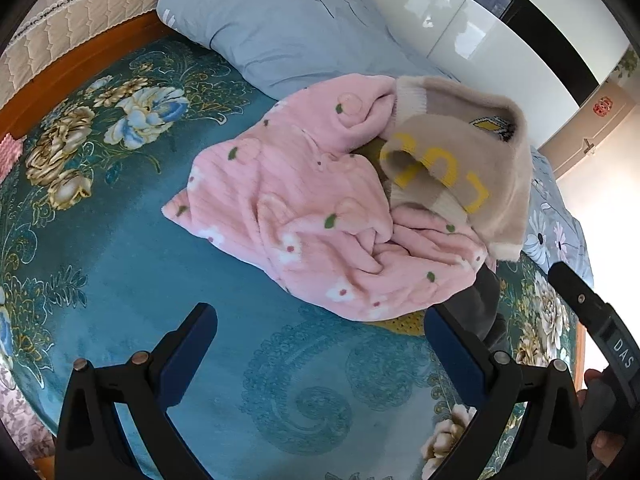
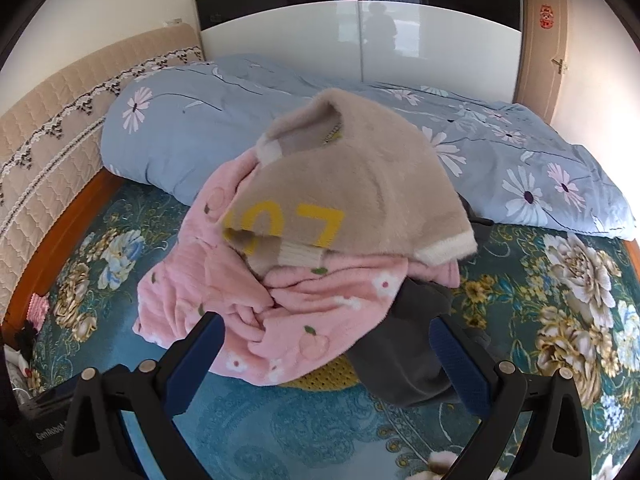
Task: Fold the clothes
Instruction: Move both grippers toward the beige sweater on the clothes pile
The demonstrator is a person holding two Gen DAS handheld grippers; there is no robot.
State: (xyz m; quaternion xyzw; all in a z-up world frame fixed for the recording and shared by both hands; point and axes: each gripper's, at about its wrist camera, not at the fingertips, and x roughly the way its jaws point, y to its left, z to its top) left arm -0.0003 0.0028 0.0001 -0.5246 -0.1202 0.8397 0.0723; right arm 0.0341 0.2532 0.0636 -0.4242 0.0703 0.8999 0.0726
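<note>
Four garments are heaped together: one fluffy pink floral fleece piece (image 2: 304, 312), one beige knitted sweater with yellow letters (image 2: 360, 196), one dark grey garment (image 2: 404, 360) and one mustard-yellow knit (image 2: 320, 378) underneath. One rolled light-blue daisy-print quilt (image 2: 240, 120) lies behind them.

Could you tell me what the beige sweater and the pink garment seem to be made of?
Beige sweater: seemingly a fuzzy, brushed knit, matte, with ribbed cream cuffs. Pink garment: probably plush fleece, soft and matte, judging by its thick rounded folds and faint ribbed nap.

glossy white wardrobe (image 2: 360, 36) behind bed (image 2: 280, 432)
</note>
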